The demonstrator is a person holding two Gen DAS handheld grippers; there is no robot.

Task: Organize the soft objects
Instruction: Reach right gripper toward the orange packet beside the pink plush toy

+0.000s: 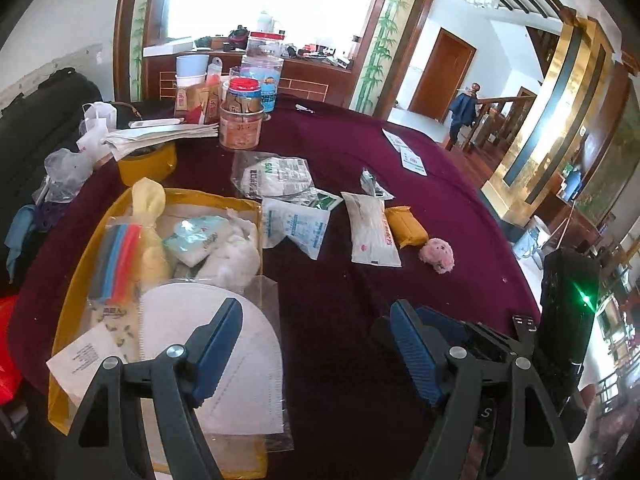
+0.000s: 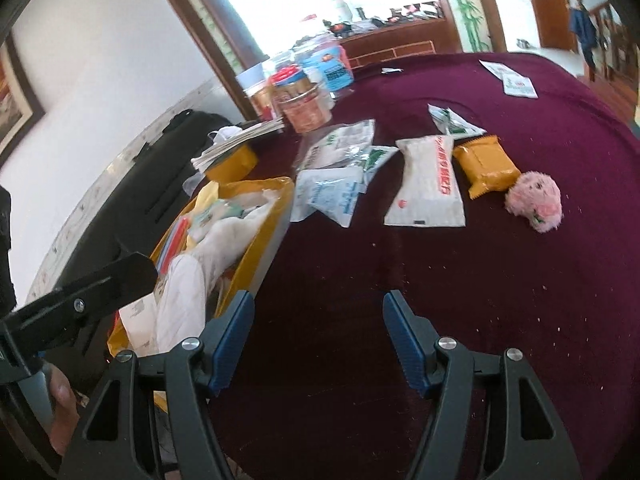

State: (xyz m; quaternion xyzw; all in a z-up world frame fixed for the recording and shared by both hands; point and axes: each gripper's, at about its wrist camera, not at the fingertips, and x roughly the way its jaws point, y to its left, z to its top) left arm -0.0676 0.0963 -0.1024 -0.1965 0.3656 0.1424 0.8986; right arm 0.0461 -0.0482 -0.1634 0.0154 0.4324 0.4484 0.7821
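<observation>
A yellow box (image 1: 76, 280) (image 2: 276, 216) at the table's left holds soft items: a yellow cloth toy (image 1: 150, 232), a white plush (image 1: 236, 252), a tissue pack (image 1: 196, 236) and a bagged white face mask (image 1: 244, 364). My left gripper (image 1: 316, 316) is open and empty over the box's right edge. On the cloth lie mask packets (image 1: 294, 226) (image 2: 328, 194), a white tissue pack (image 1: 372, 230) (image 2: 430, 182), a yellow packet (image 1: 406, 226) (image 2: 486, 166) and a pink plush (image 1: 437, 255) (image 2: 534, 198). My right gripper (image 2: 318, 312) is open and empty above bare cloth.
The maroon tablecloth (image 1: 344, 304) covers a round table. Jars and cups (image 1: 242, 120) (image 2: 304, 100) and stacked papers (image 1: 160, 134) stand at the back left. Small paper packets (image 1: 412, 160) lie far right. The right gripper's body (image 1: 564, 320) sits beside my left one.
</observation>
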